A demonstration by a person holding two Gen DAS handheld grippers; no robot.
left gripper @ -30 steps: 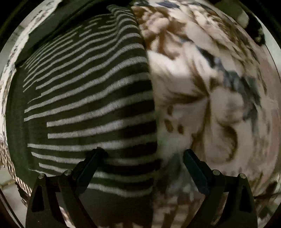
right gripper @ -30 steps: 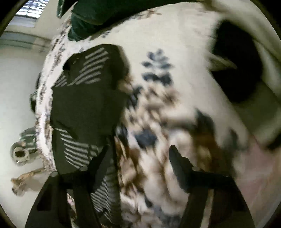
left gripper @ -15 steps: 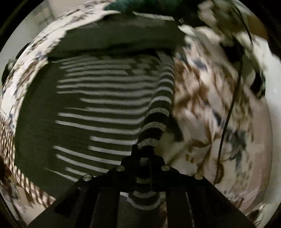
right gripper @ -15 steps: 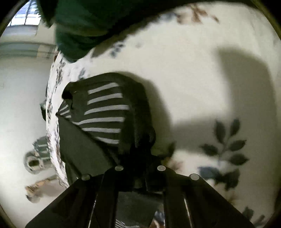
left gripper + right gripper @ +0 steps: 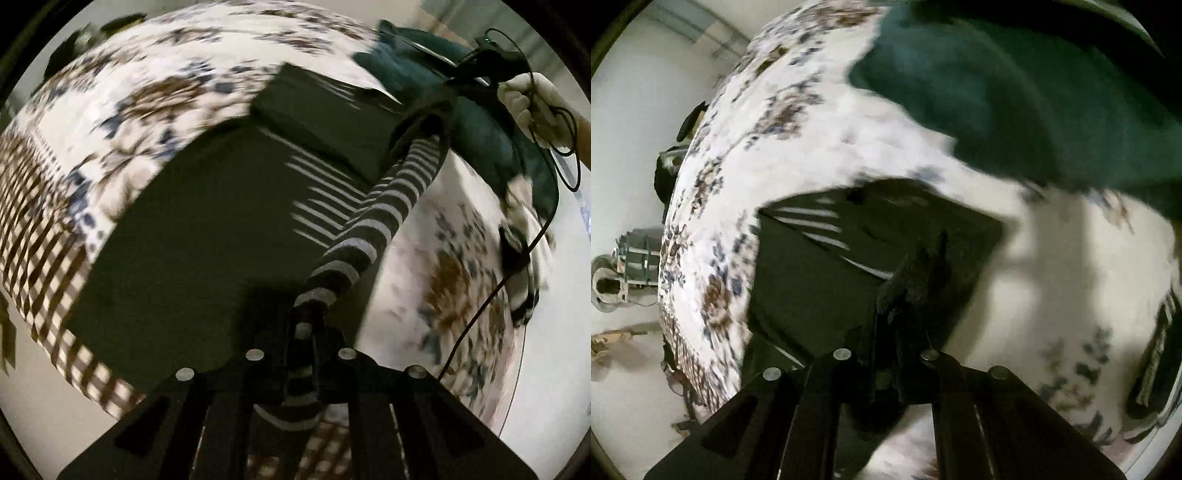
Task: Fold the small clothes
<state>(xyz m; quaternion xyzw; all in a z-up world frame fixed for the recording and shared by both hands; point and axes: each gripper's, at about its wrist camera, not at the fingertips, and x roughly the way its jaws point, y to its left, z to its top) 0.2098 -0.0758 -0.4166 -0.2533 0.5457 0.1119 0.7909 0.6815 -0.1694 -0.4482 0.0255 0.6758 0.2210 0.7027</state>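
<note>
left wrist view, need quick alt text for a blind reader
The left claw is shut on the edge of a dark striped garment, lifting it off a floral bedspread. A gloved hand grips the far end.

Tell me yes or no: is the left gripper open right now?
No, the left gripper is shut, its fingers pinching the edge of the striped garment.

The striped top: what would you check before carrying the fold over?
1. Left gripper clamped on striped top: ok.
2. Right gripper clamped on dark cloth: ok.
3. Edge between the grippers taut: ok in the left view.
4. Rest of the top flat on the bedspread: ok.
5. Cable clear of the cloth: cannot tell.
6. Green pillow out of the way: cannot tell.
</note>
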